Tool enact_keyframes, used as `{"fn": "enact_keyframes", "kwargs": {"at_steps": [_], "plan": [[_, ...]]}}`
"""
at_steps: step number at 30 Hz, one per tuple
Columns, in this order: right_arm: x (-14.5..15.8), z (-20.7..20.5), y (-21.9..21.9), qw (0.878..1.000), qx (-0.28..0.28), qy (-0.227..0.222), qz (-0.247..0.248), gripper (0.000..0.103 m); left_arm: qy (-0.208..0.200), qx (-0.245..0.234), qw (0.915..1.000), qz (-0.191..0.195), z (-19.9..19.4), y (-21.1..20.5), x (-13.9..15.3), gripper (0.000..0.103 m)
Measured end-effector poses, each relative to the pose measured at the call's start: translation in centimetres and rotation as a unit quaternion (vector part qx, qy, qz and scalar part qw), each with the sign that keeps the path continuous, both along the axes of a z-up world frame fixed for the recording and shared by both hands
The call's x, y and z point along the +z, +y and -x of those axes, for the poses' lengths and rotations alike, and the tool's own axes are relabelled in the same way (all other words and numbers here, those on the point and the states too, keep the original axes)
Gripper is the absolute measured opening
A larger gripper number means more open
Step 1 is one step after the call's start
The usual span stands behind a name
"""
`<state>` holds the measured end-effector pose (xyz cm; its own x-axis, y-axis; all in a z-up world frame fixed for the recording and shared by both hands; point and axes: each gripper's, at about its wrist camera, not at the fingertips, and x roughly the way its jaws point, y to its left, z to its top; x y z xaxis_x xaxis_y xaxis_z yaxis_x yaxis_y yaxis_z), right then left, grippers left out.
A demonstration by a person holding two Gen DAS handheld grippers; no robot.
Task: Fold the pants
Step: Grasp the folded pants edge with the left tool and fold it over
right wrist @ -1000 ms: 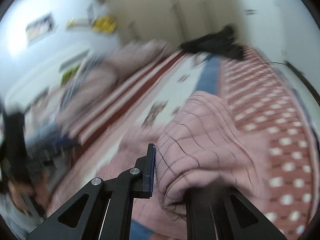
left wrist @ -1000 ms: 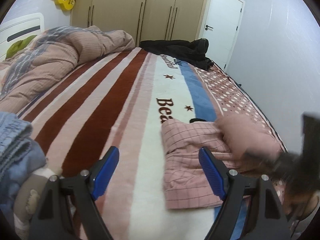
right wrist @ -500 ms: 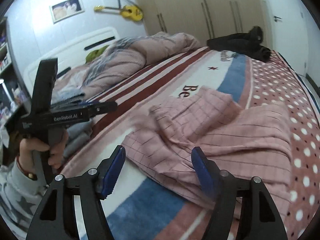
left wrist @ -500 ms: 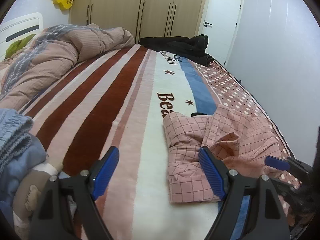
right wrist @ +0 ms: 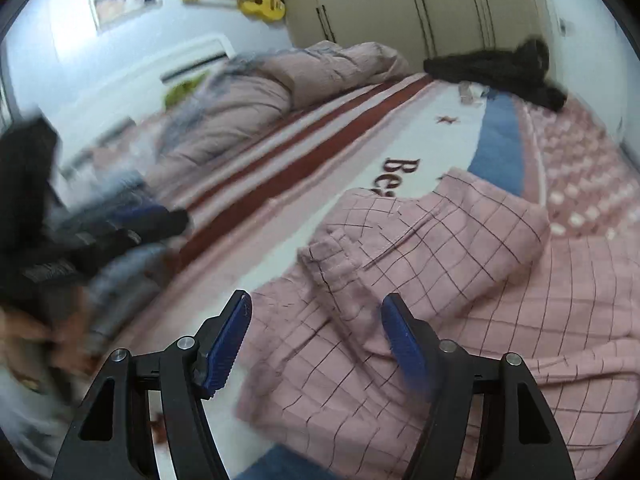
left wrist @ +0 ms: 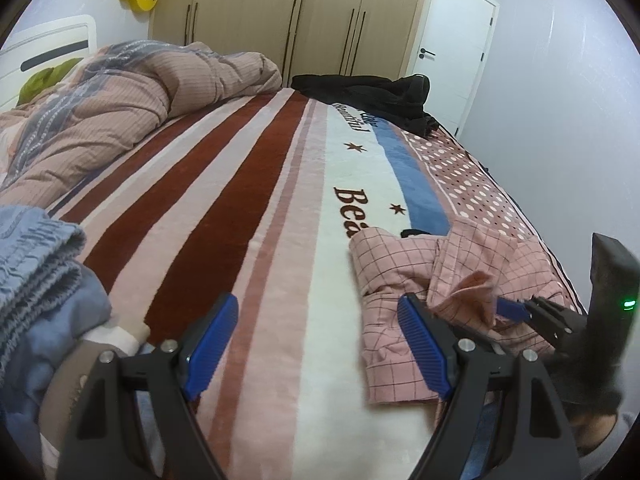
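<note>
Since half a second ago the right tongs (right wrist: 316,344) are moving in over the pants (right wrist: 460,280), the view blurring, while the left tongs (left wrist: 316,344) are staying almost where they were. At far left in the left view a blue-grey clothes pile (left wrist: 36,272) is lying at the bed edge, with a rumpled pink duvet (left wrist: 120,108) behind it. The left tongs are hanging released, blue pads wide apart, over the striped blanket (left wrist: 224,184), gripping nothing. Right of them the pink checked pants (left wrist: 420,280) are lying partly folded and bunched on the blanket's white and blue stripes, near the bed's right edge. The right tongs (left wrist: 516,310) are reaching into the pants' raised fold from the right; in their own view they are spread open, the pads straddling a ridge of the cloth without pinching it. A black garment (left wrist: 372,92) is lying at the far end of the bed.
</note>
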<state>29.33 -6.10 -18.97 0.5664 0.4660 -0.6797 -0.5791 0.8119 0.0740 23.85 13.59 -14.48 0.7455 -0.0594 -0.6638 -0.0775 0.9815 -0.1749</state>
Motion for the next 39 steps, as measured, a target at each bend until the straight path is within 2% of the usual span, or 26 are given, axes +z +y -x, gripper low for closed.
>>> {"fn": "enact_keyframes", "kwargs": {"at_steps": [1, 2, 4, 6, 9, 12, 15, 17, 18, 20, 21, 27, 29, 32, 33, 34, 35, 36, 37, 38, 39], "plan": [[-0.2, -0.3, 0.2, 1.000, -0.019, -0.006, 0.014, 0.035, -0.001, 0.000, 1.0000, 0.001, 0.1, 0.1, 0.0, 0.079], [-0.4, -0.7, 0.2, 1.000, -0.023, 0.003, 0.009, 0.006, -0.002, 0.000, 1.0000, 0.001, 0.2, 0.1, 0.1, 0.079], [-0.1, -0.9, 0.0, 0.999, -0.014, 0.028, -0.018, 0.003, -0.004, -0.002, 1.0000, 0.001, 0.4, 0.0, 0.2, 0.079], [0.8, 0.1, -0.2, 0.998, 0.031, 0.035, -0.048, 0.002, -0.006, -0.004, 1.0000, -0.001, 0.5, 0.0, 0.4, 0.079], [1.5, 1.9, 0.0, 0.993, 0.092, 0.055, -0.052, 0.002, -0.003, -0.008, 1.0000, 0.000, 0.5, -0.2, 0.2, 0.079], [0.1, 3.2, 0.5, 0.986, 0.130, 0.098, -0.024, 0.004, 0.005, -0.018, 0.9998, 0.009, 0.5, -0.7, -0.1, 0.079], [-1.7, 3.8, 0.9, 0.986, 0.129, 0.100, 0.019, 0.007, 0.025, -0.056, 0.9973, 0.039, 0.2, -2.0, -0.9, 0.080], [-1.9, 3.9, 0.4, 0.986, 0.122, 0.116, 0.005, 0.027, 0.036, -0.072, 0.9953, 0.053, 0.2, -2.8, -1.4, 0.082], [-1.6, 4.1, -0.2, 0.985, 0.122, 0.118, -0.007, 0.032, 0.042, -0.080, 0.9939, 0.062, 0.2, -3.2, -1.6, 0.083], [-0.2, 5.3, -1.8, 0.988, 0.124, 0.093, -0.022, 0.056, 0.053, -0.096, 0.9907, 0.081, 0.4, -3.7, -2.2, 0.083], [0.6, 6.1, -2.9, 0.989, 0.123, 0.075, -0.025, 0.059, 0.060, -0.104, 0.9883, 0.094, 0.6, -4.0, -2.6, 0.083], [2.7, 7.4, -9.3, 0.995, 0.069, 0.047, -0.049, 0.061, 0.117, -0.129, 0.9661, 0.191, 0.7, -5.4, -5.9, 0.081], [2.6, 7.3, -11.3, 0.996, 0.045, 0.047, -0.059, 0.061, 0.135, -0.134, 0.9569, 0.220, 0.5, -6.0, -7.3, 0.073], [2.8, 6.6, -12.8, 0.995, 0.028, 0.052, -0.077, 0.061, 0.149, -0.131, 0.9523, 0.232, 0.3, -6.9, -8.3, 0.059], [2.8, 6.5, -13.2, 0.995, 0.025, 0.053, -0.082, 0.061, 0.150, -0.135, 0.9506, 0.236, 0.3, -7.2, -8.3, 0.048], [2.8, 6.5, -13.3, 0.995, 0.023, 0.053, -0.084, 0.061, 0.154, -0.141, 0.9474, 0.242, 0.2, -7.5, -8.3, 0.032], [2.8, 6.4, -13.4, 0.995, 0.021, 0.053, -0.086, 0.061, 0.162, -0.148, 0.9435, 0.248, 0.1, -7.9, -8.3, 0.026], [2.7, 6.3, -13.5, 0.994, 0.019, 0.053, -0.089, 0.061, 0.166, -0.149, 0.9446, 0.241, 0.1, -8.2, -8.1, 0.019], [2.6, 6.2, -13.6, 0.994, 0.016, 0.054, -0.092, 0.061, 0.162, -0.148, 0.9496, 0.224, 0.2, -8.6, -7.8, 0.011], [2.6, 6.1, -13.7, 0.994, 0.013, 0.054, -0.094, 0.061, 0.147, -0.148, 0.9581, 0.196, 0.4, -8.9, -7.0, 0.008], [2.6, 6.0, -13.7, 0.994, 0.011, 0.054, -0.097, 0.061, 0.136, -0.147, 0.9631, 0.179, 0.3, -9.3, -6.4, 0.007]]}}
